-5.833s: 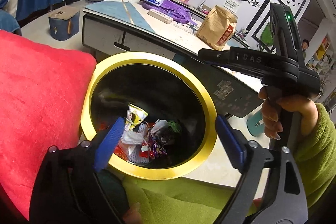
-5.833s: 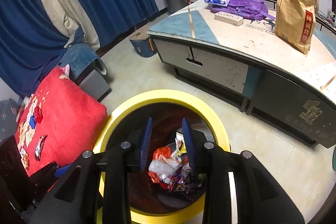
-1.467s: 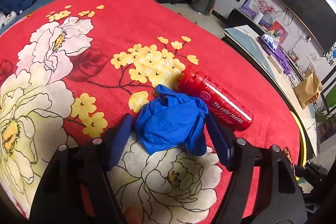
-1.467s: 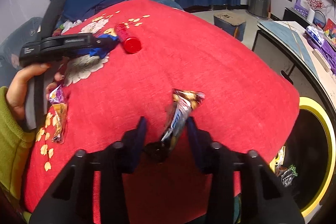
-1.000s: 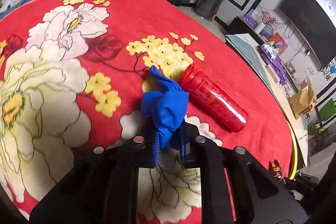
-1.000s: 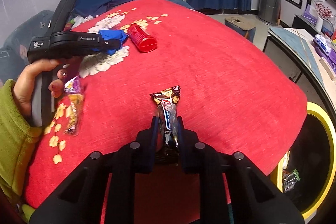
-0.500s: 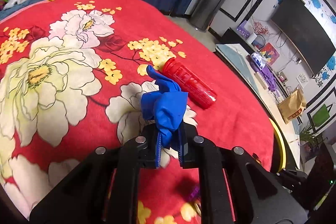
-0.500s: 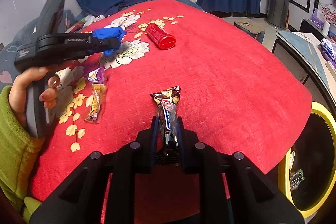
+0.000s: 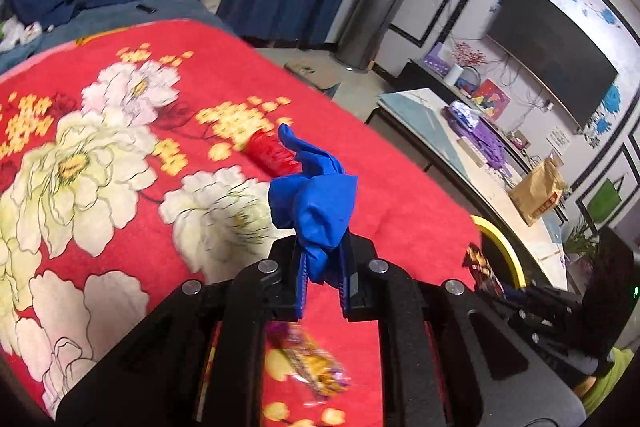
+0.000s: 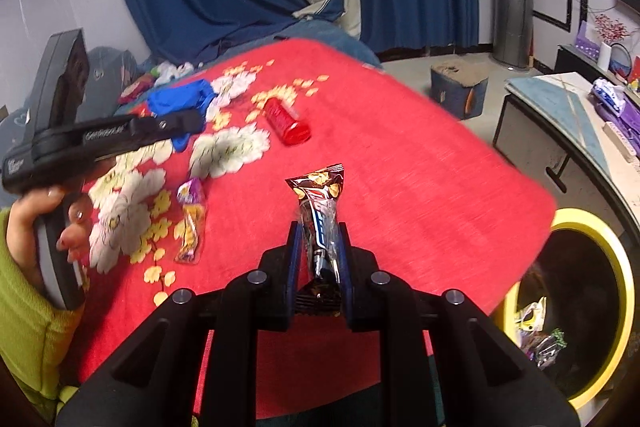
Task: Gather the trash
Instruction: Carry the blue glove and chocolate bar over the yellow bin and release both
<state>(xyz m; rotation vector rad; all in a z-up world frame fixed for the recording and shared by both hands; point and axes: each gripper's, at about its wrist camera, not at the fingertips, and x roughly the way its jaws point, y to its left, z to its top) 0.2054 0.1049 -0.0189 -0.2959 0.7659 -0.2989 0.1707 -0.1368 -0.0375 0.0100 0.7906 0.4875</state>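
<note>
Red floral bedding (image 10: pixel 400 155) is filling most of both views, with blue curtains behind and a long pale desk (image 10: pixel 568 107) off to your right. You are holding two pieces of trash clear of the blanket. Your left hand-held gripper (image 9: pixel 322 279) is pinching a crumpled blue glove (image 9: pixel 316 195), its jaws pressed together on the bunched lower end while the rest is flopping up and forward. Your right hand-held gripper (image 10: pixel 318 263) is clamping a dark snack wrapper (image 10: pixel 320 211), whose long axis is running straight out along the fingers, printed end farthest from you.

What the coming move is turning on, in my judgement, is the yellow-rimmed trash bin (image 10: pixel 616 307): it is sitting on the floor just past the bed's edge, low and to the right of the right hand-held gripper. That hand looks the nearer one; the left is working farther up the bed and would be crossing more blanket to reach the opening.

Trash is remaining on the bedding: a red bottle (image 10: pixel 286 121) lying on its side and a purple-and-yellow candy wrapper (image 10: pixel 192 223) flat near your left hand (image 10: pixel 48 223).

From the right wrist you are seeing down into the bin, where wrappers are already lying. From the left wrist only an arc of the yellow rim (image 9: pixel 500 247) is showing, and the red bottle is half hidden behind the glove.
</note>
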